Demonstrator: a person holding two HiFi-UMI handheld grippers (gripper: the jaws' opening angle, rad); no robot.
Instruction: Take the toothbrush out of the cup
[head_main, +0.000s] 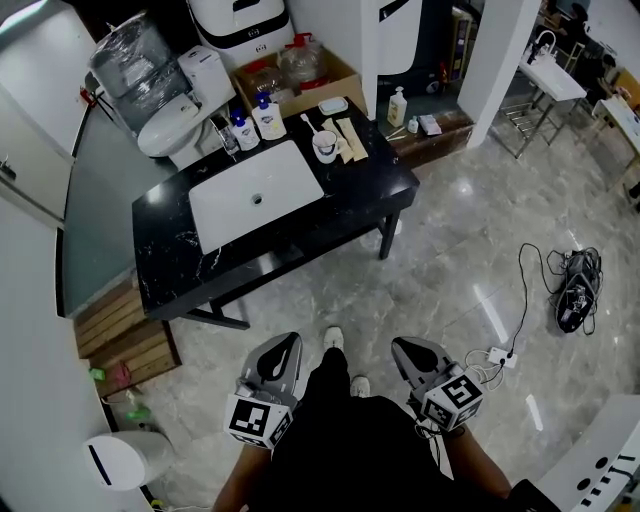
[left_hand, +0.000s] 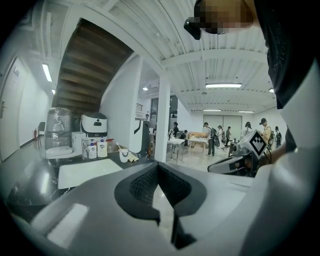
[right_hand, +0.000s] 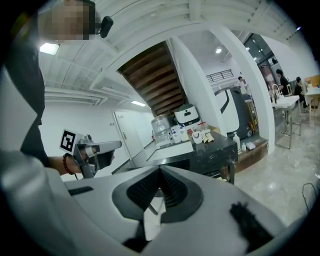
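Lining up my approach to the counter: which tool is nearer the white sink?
Left. The left tool is held low over the floor roughly in front of the sink, well short of it. The right tool sits farther off, toward the sink's right.

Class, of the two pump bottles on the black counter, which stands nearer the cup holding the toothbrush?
The right-hand bottle in the head view; the other bottle stands farther left of the cup.
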